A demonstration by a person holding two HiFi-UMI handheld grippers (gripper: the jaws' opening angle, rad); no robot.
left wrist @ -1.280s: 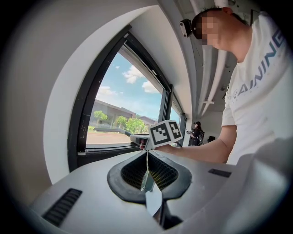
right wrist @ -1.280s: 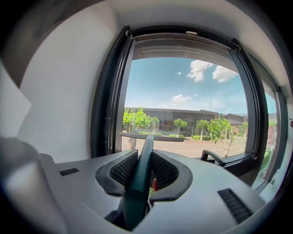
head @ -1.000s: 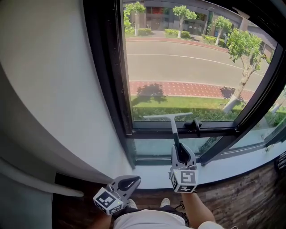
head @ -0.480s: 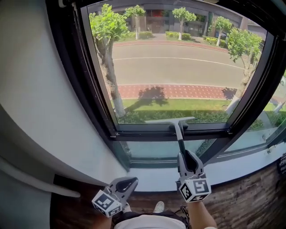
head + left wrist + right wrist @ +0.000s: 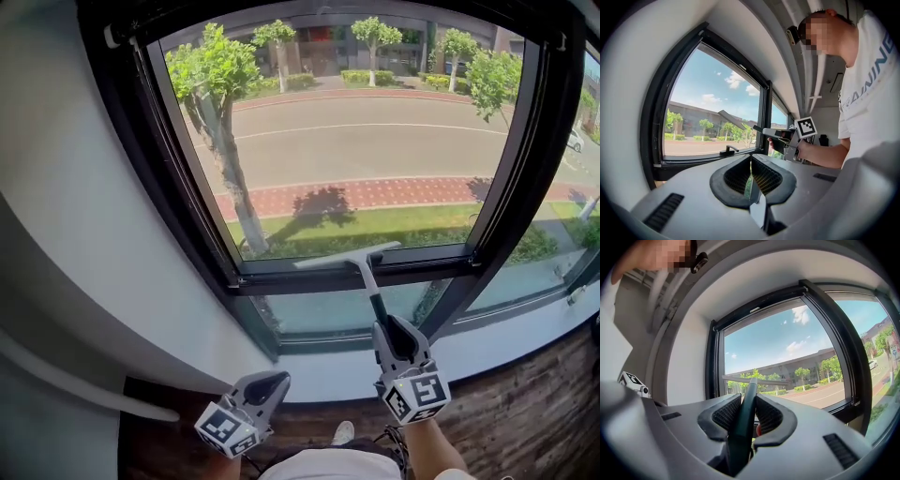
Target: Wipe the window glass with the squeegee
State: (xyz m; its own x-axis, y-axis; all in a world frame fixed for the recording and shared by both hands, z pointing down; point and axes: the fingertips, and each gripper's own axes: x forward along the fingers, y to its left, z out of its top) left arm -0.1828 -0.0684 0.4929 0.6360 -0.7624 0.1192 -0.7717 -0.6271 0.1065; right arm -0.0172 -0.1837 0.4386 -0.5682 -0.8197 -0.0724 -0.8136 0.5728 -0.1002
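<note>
As it points up at the window, right gripper [image 5: 386,325]: jaws closed tight on the dark handle of the squeegee [image 5: 371,292], which runs between the ribbed pads [image 5: 725,414] and out past their tips.
Squeegee: the shaft goes straight ahead of the right gripper; the long pale blade [image 5: 346,255] crosses its far end, slightly tilted, with the end to the gripper's right higher.
Blade position: at the bottom edge of the window glass [image 5: 356,141], just above the lower rail of the black window frame [image 5: 309,279].
Left gripper [image 5: 273,382]: low and to the left of the right gripper, well apart from it and short of the window; its jaws are drawn together to a thin slit with nothing held [image 5: 751,165].
Ahead of both grippers: a white sill [image 5: 497,342] below the frame.
Left of the left gripper: a white wall [image 5: 84,206].
Below the grippers: a dark wooden floor [image 5: 525,422].
</note>
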